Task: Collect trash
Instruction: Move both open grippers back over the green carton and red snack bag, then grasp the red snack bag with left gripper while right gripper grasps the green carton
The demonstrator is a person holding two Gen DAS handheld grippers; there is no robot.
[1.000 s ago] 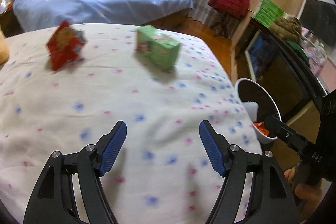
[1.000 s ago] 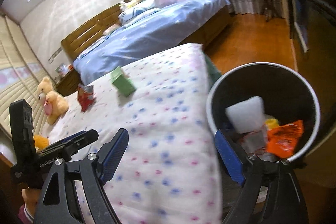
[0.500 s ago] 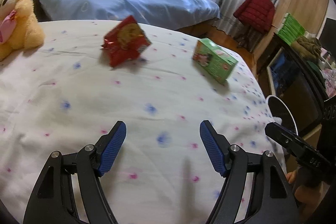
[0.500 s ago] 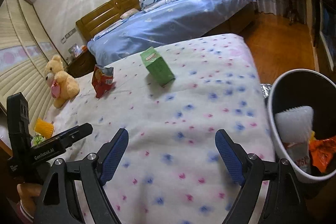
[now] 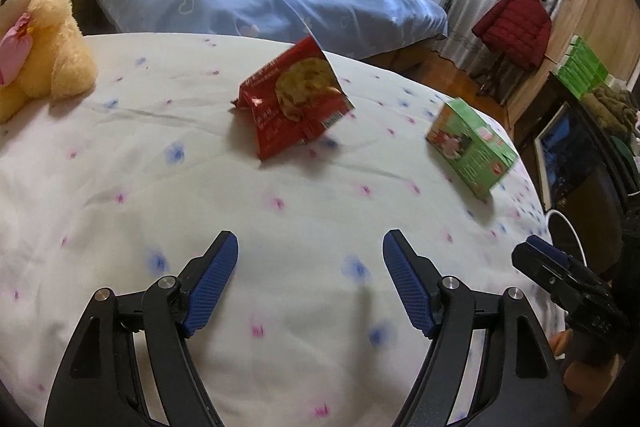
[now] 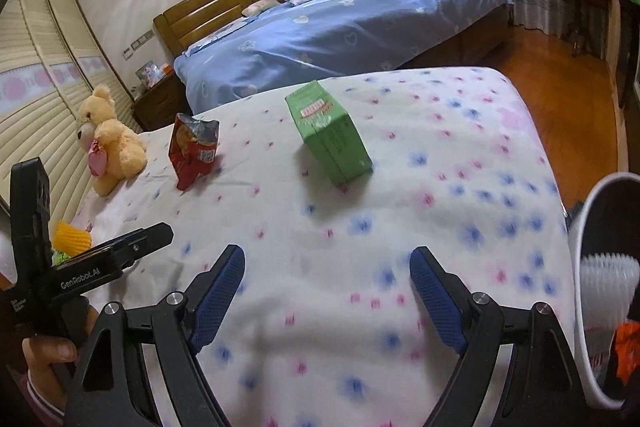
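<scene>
Both grippers have swung away from the white bin point(image 6: 580, 267) toward the bedspread point(image 5: 120, 167). Left gripper point(image 5: 310, 283) and right gripper point(image 6: 326, 291) hang released and empty; red snack bag point(image 5: 296, 107) and green box point(image 5: 470, 151) await collection.

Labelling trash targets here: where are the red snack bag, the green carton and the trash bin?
red snack bag point(image 5: 294, 107): left wrist view, on its printed front face.
green carton point(image 6: 330, 135): right wrist view, on its top face.
trash bin point(image 6: 580, 267): right wrist view, on its white rim.
</scene>
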